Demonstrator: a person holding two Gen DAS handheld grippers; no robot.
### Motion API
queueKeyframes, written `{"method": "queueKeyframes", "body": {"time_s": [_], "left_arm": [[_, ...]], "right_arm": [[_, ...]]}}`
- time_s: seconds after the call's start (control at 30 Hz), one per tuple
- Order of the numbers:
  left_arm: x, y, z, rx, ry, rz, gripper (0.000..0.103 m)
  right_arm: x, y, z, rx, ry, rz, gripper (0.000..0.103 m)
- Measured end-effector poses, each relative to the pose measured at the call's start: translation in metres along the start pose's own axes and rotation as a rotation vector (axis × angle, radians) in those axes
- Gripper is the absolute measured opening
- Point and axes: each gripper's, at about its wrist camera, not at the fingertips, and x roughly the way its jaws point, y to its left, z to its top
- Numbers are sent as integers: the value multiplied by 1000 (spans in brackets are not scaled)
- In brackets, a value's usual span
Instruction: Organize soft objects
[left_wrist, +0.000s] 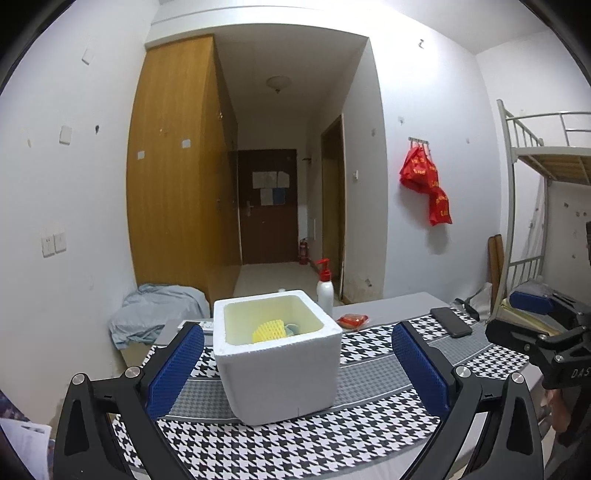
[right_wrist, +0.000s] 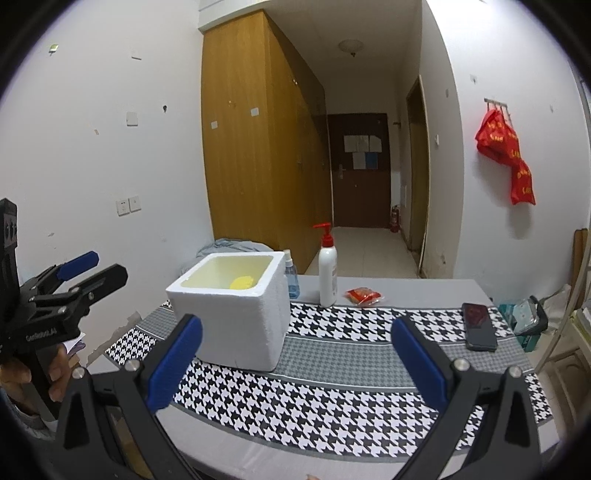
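White walls (left_wrist: 66, 206), wooden wardrobe (left_wrist: 173, 177)

yellow foam net (left_wrist: 268, 331): mostly behind the foam box (left_wrist: 280, 376) wall; grey-blue thing beside it (left_wrist: 293, 328): can't tell what
spray bottle (right_wrist: 291, 277): half hidden behind the box
bunk bed (left_wrist: 546, 155): cut off at the edge

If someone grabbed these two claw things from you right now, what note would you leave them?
Left gripper: open, empty, straddling the foam box.
Right gripper: open, empty, held over the mat to the box's right.
Done: a yellow foam net lies in the box, with something bluish beside it.
Left: a red packet lies on the table behind the mat; it may go in next. Phone and pump bottle are not soft.
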Motion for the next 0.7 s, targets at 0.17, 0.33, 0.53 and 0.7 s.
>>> {"method": "queueKeyframes", "body": {"time_s": [0.17, 0.33, 0.53, 0.7], "left_arm": [[-21, -3, -7, -11, -17, -2, 102], [-36, -3, -14, -28, -35, 1, 102], [-49, -11, -28, -21, -33, -7, 102], [-56, -15, -45, -30, -31, -12, 102]], "right_arm": [[-16, 9, -5, -7, -19, 4, 103], [-28, 16, -12, -16, -30, 4, 103], [-42, 22, -25, -11, -47, -12, 103], [-50, 29, -39, -11, -57, -24, 103]]}}
